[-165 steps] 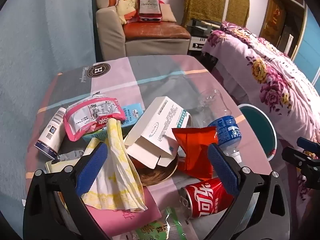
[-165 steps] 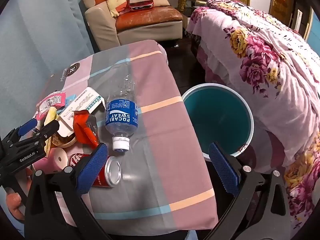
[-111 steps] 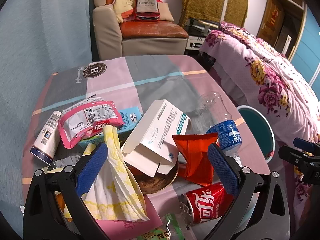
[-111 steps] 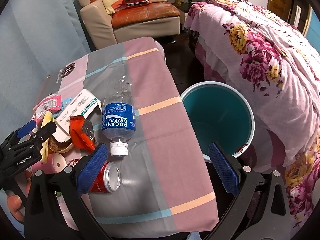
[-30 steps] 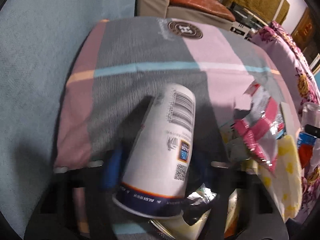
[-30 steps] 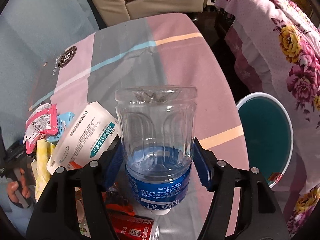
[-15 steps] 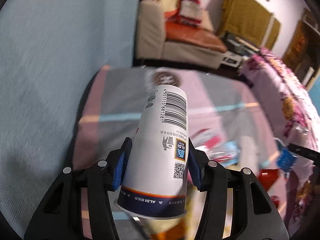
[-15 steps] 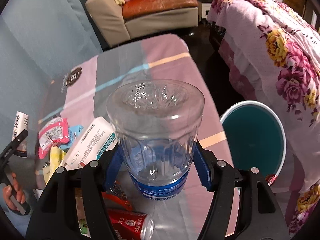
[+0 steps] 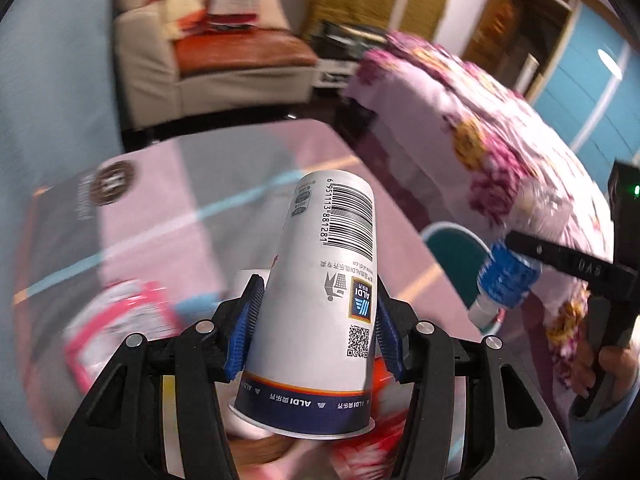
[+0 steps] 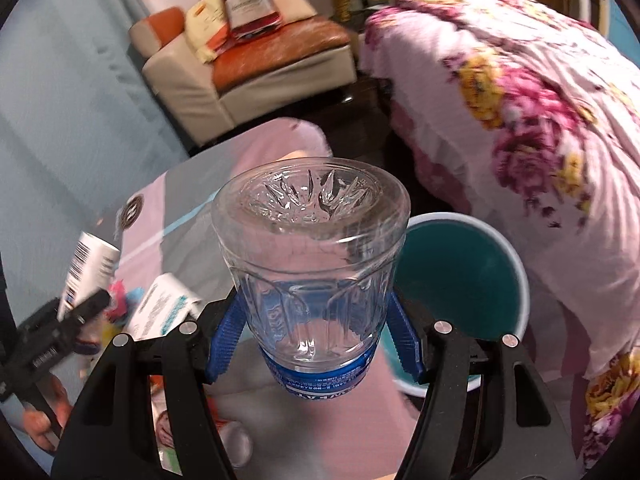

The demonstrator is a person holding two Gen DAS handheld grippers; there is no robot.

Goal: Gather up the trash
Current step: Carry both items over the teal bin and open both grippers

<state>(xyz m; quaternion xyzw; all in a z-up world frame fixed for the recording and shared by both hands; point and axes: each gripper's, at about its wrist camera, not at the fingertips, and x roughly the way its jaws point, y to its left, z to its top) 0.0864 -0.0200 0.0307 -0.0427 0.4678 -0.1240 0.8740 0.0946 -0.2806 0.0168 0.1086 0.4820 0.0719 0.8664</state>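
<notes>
A: Where's the teal bin (image 10: 456, 280) from the right hand-held gripper (image 10: 316, 332)?

B: Just ahead and to its right, on the floor between table (image 10: 192, 208) and bed (image 10: 520, 100). That hand-held gripper is clamped on the clear plastic bottle (image 10: 312, 264), base pointing away, cap toward the camera.

A: And the left?

B: The left hand-held gripper (image 9: 316, 332) squeezes the paper cup (image 9: 324, 304), rim toward the camera. It's farther off; the bin lies to its right, so I'd guess the bottle goes first.

A: Anything in the way?

B: Only the table's edge.
</notes>
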